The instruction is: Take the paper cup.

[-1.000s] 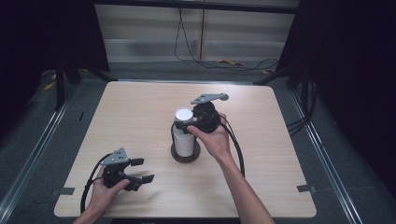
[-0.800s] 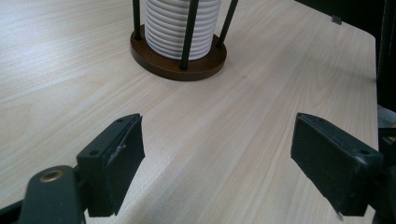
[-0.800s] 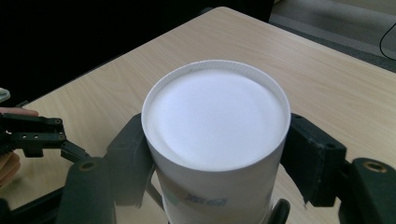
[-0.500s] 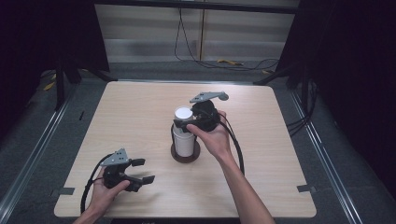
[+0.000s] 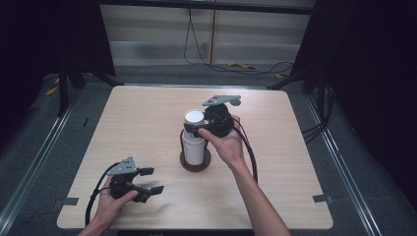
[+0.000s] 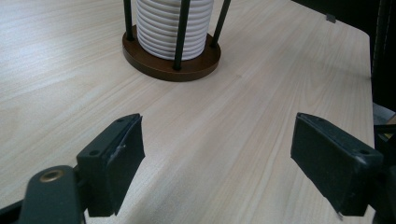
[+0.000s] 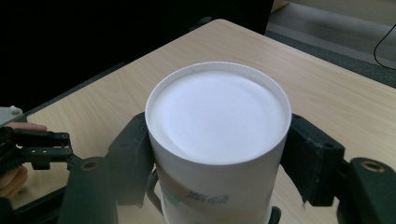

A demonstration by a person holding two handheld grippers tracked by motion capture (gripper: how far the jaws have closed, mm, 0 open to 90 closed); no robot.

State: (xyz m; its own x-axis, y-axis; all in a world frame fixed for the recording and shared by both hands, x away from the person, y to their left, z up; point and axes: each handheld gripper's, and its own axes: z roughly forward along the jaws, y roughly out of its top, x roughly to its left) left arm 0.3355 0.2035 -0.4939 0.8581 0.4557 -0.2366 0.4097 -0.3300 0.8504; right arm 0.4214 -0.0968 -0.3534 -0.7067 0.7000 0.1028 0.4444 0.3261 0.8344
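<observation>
A stack of white cups (image 5: 193, 137) stands in a dark round holder (image 5: 195, 161) near the middle of the table (image 5: 295, 147), with bare wood on every side out to the edges. The right gripper (image 5: 196, 132) has just been closing, its jaws now against the top cup's sides. The left gripper (image 5: 151, 181) rests near the front left edge, jaws wide and empty, well apart from the stack.

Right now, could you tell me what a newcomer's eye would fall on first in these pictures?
First, the tall stack of white cups in a dark-posted rack on a round brown base at the middle of the wooden table. The right tool has just been closing, its jaws against the top cup's sides. Near the front left corner, the left tool rests open, holding nothing.
</observation>
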